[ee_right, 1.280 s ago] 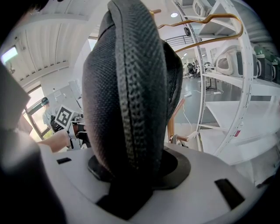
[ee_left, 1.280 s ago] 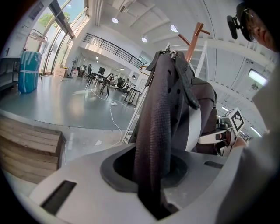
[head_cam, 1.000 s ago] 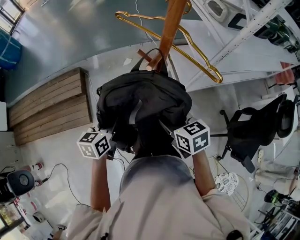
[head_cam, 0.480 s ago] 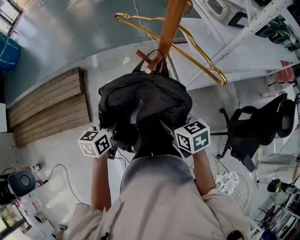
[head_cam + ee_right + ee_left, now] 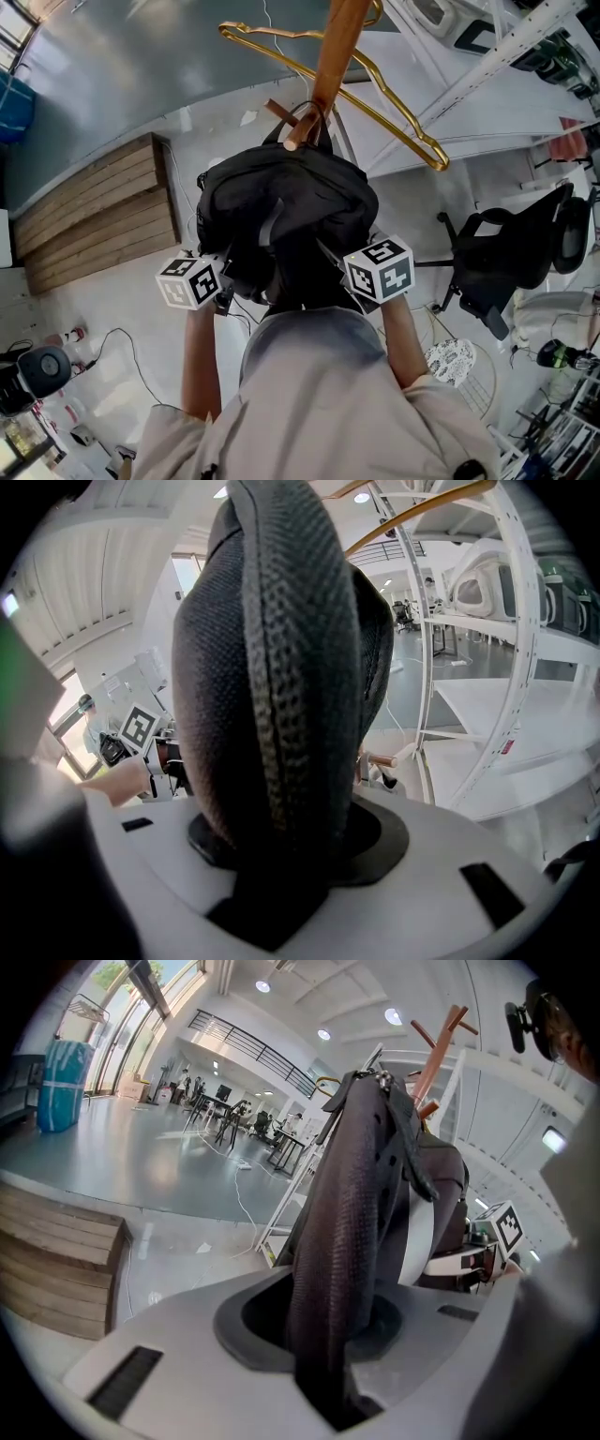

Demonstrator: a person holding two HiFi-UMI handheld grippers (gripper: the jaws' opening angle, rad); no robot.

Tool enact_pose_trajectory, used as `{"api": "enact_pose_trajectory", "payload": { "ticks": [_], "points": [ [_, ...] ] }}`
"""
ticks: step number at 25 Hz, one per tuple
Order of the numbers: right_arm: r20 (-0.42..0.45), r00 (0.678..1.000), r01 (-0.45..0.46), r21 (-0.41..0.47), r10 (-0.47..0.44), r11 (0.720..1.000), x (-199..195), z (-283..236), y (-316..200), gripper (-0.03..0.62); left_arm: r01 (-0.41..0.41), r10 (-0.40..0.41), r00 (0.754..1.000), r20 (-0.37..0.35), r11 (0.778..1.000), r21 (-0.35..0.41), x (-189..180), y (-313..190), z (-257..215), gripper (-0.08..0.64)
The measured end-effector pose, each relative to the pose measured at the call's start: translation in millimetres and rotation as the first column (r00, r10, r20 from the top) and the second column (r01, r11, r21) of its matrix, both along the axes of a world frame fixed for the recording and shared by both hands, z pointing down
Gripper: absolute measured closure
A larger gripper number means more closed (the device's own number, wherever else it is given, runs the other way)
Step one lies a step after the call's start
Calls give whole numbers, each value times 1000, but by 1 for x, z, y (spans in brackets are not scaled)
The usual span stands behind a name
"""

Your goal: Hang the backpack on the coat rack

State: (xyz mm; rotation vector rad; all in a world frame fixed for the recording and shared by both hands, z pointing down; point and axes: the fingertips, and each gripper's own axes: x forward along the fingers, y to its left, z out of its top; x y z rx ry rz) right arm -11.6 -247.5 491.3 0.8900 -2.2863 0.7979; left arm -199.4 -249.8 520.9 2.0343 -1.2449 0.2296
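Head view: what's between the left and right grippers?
The black backpack, seen in the head view. The left gripper and right gripper each clamp part of it.

**Q:** What fills the frame?

**A:** A black backpack (image 5: 272,667). A padded mesh part of it stands upright, clamped low down in the right gripper (image 5: 277,874), whose jaws press on it from both sides.

**Q:** And to the left?

**A:** A hand (image 5: 117,780) and the left gripper's marker cube (image 5: 139,726), just beside the bag.

**Q:** On the right?

**A:** A white shelving frame (image 5: 511,639) rises over a pale floor. A gold hanger (image 5: 422,508) arcs across the top, and a short brown rod (image 5: 384,759) shows at the bag's right edge.
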Motion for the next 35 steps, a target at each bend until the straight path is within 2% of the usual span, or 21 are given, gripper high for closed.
{"api": "enact_pose_trajectory", "payload": {
  "ticks": [20, 35],
  "points": [
    [-15, 999, -36, -50, 35, 998, 5, 25, -10, 405, -31, 29, 999, -29, 998, -58, 5, -15, 29, 495],
    [-14, 999, -37, -60, 36, 998, 7, 35, -24, 405, -43, 42, 998, -37, 998, -47, 8, -32, 42, 494]
  ]
}}
